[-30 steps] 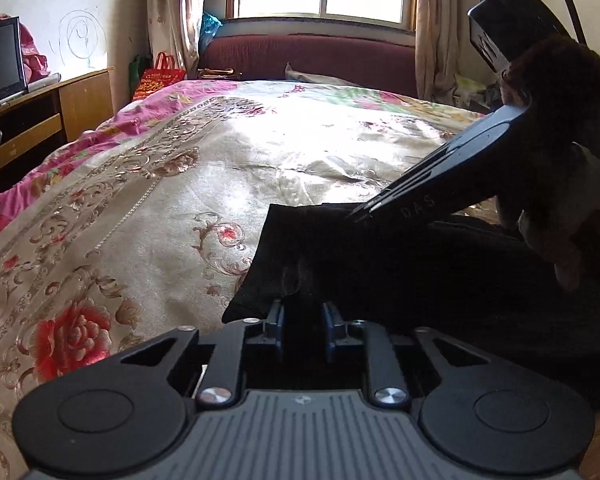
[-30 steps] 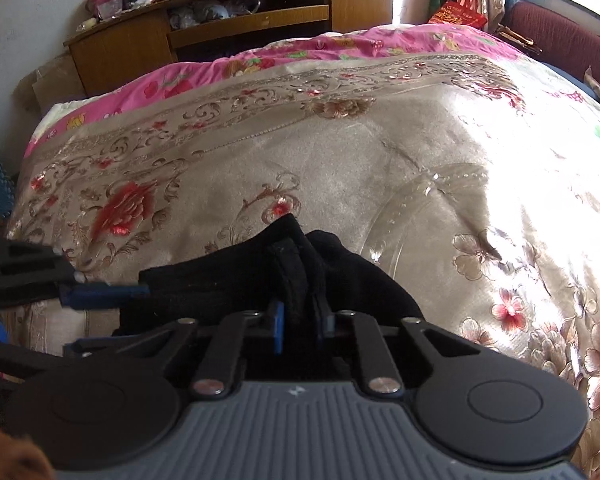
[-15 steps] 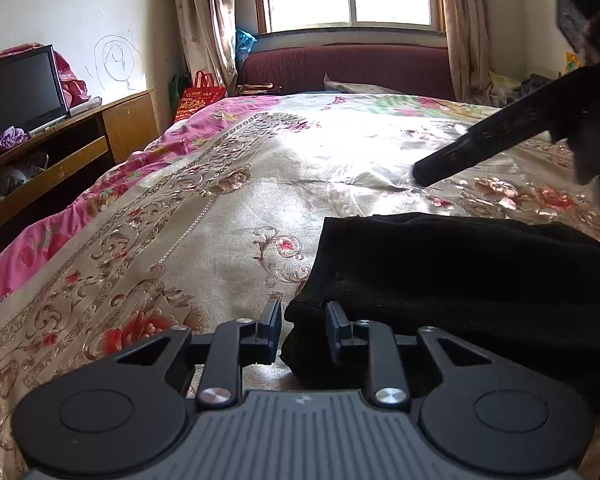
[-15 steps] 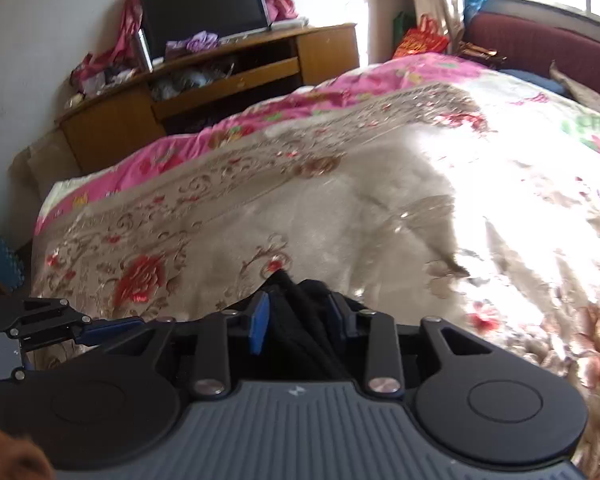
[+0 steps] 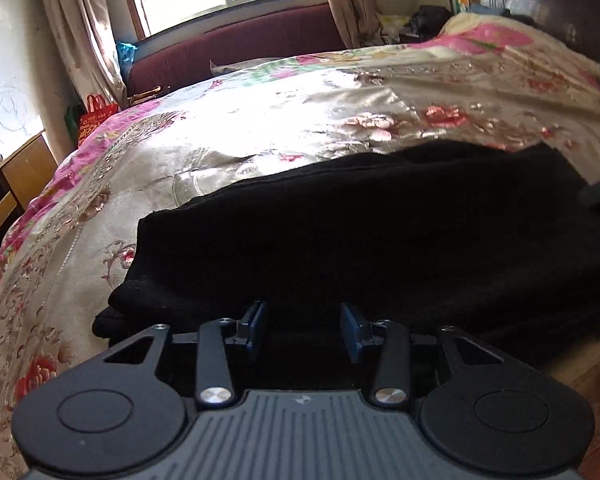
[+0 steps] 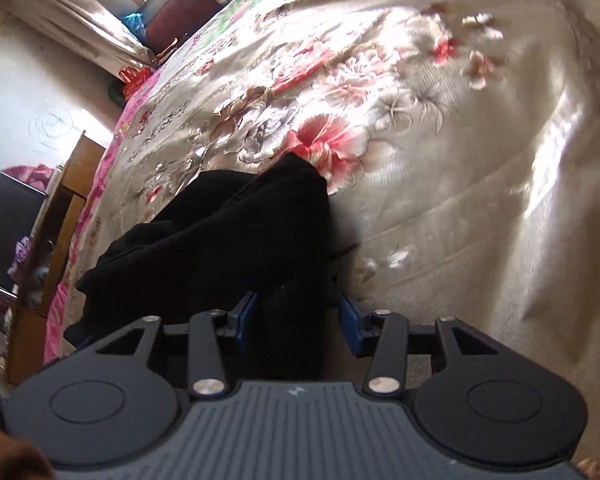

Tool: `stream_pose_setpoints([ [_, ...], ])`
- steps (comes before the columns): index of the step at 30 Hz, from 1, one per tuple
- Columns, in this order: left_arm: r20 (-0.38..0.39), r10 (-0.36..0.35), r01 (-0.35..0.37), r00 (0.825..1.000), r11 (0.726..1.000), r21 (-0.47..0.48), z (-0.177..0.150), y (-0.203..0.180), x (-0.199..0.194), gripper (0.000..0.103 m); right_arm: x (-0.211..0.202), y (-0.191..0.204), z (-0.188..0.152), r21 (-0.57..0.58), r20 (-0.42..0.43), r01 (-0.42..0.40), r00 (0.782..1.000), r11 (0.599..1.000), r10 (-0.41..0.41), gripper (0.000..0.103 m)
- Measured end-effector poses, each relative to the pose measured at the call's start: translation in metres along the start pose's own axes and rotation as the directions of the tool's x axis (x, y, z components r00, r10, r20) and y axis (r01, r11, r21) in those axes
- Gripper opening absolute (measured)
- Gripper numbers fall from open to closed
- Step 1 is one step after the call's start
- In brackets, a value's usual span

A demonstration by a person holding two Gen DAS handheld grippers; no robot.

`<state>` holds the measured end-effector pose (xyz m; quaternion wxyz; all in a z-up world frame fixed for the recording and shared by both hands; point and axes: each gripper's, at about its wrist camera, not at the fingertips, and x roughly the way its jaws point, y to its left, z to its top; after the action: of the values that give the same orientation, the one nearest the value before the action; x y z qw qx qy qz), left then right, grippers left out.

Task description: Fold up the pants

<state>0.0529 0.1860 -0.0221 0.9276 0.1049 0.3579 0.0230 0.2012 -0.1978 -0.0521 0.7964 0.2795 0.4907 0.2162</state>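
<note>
The black pants (image 5: 380,232) lie folded in a flat stack on the floral bedspread (image 5: 260,120). My left gripper (image 5: 303,330) is open, its blue-padded jaws spread at the near edge of the stack with dark cloth below the gap. In the right wrist view the pants (image 6: 228,240) run away to the left. My right gripper (image 6: 296,322) is open, with a corner of the cloth lying loose between its jaws. A tip of the right gripper shows at the far right of the left wrist view (image 5: 598,192).
A dark red sofa (image 5: 236,48) and a window stand beyond the bed. A wooden cabinet (image 6: 60,216) with a TV (image 6: 4,232) runs along the bed's left side. A red bag (image 5: 96,120) sits by the curtain. A dark headboard (image 5: 560,8) is at the right.
Both grippers were shut on the pants a second ago; both have opened and let go. The pants now lie flat on the bed. Both cameras have swung to the right.
</note>
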Motion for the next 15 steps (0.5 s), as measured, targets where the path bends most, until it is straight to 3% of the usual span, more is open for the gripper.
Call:
stream_pose_setpoints([
  [5, -0.022, 0.005, -0.004, 1.0, 1.0, 0.025, 0.008, -0.004, -0.007, 0.056, 0.011, -0.007, 0.002, 0.031, -0.024, -0.131, 0.991, 0.991, 0.131, 0.052],
  [8, -0.033, -0.005, 0.006, 0.999, 0.999, 0.039, 0.01, -0.006, -0.007, 0.056, 0.015, -0.017, 0.005, 0.1, -0.03, -0.212, 0.976, 0.972, 0.216, 0.053],
  [12, -0.042, 0.002, 0.0, 0.999, 0.999, 0.047, 0.013, -0.01, -0.006, 0.056, 0.024, -0.024, 0.001, 0.096, -0.038, -0.335, 0.94, 0.937, 0.34, 0.055],
  [15, -0.049, -0.004, 0.007, 0.999, 0.998, 0.057, 0.015, -0.014, -0.004, 0.056, 0.04, -0.03, 0.002, 0.147, -0.02, -0.359, 0.931, 0.922, 0.365, 0.058],
])
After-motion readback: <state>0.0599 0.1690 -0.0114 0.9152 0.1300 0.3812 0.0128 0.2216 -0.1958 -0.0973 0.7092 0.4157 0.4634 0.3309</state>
